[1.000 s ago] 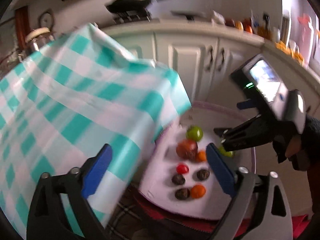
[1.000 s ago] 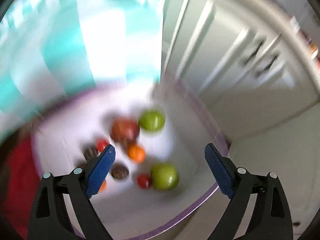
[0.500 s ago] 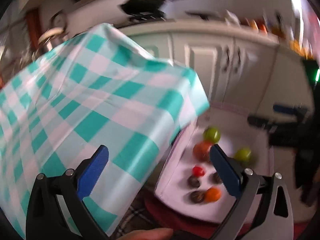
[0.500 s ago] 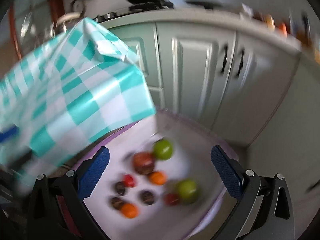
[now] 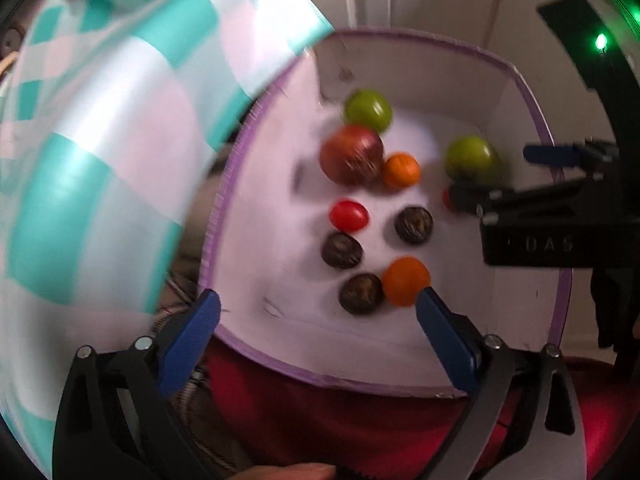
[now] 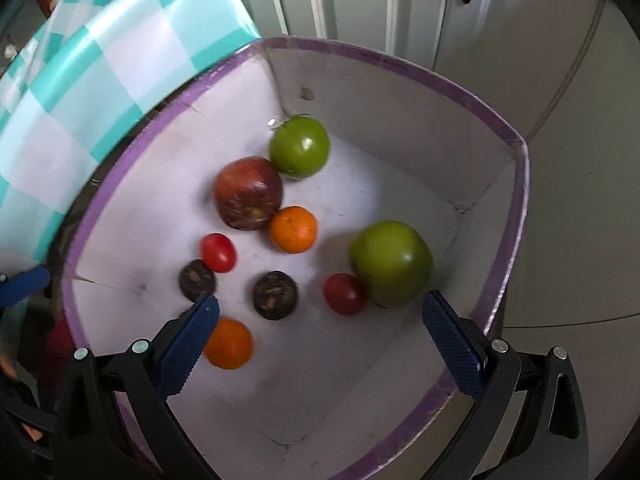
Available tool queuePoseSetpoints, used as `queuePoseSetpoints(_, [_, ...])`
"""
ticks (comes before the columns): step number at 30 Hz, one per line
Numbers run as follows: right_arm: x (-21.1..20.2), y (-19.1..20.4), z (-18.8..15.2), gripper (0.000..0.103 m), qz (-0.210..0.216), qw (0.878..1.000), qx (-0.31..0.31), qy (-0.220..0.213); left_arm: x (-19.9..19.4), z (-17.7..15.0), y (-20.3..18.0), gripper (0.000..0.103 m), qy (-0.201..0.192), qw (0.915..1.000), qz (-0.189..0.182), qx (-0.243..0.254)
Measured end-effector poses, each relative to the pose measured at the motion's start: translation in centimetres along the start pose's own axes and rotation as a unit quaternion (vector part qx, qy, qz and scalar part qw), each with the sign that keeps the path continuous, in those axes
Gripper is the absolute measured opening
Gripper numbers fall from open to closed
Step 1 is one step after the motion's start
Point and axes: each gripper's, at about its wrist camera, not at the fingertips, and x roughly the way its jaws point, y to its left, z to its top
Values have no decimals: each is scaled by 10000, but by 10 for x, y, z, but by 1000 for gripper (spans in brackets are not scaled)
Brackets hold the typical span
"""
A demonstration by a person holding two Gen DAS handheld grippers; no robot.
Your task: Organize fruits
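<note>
**White box of fruit, both grippers poised above it**

Checked teal-and-white cloth (image 6: 100,80) is seen draped over the table on the left, its edge hanging just over the far-left rim of the white box (image 6: 400,96). Pale cabinet doors (image 6: 400,0) with dark handles are made out beyond the box, and red fabric (image 5: 340,420) is glimpsed beneath its near rim.

Inside the purple-edged box the fruit is spread loosely: a green apple (image 6: 300,146) at the far corner, touching a red apple (image 6: 248,192), with an orange (image 6: 293,229) pressed against that. A second green apple (image 6: 391,262) is found on the right, a red tomato (image 6: 343,294) touching it. Another tomato (image 6: 218,252), two dark round fruits (image 6: 276,295) and a second orange (image 6: 229,343) are scattered nearer.

The right gripper (image 6: 320,322) is held wide open over the box, nothing gripped. The left gripper (image 5: 318,312) is spread wide too, its jaws just closing, nothing between the pads.
</note>
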Motion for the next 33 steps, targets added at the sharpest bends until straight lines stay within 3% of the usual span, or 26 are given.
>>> queuePoseSetpoints(33, [15, 13, -2, 98, -32, 9996, -246, 151, -7, -2, 4, 93, -116, 9998, -125, -67])
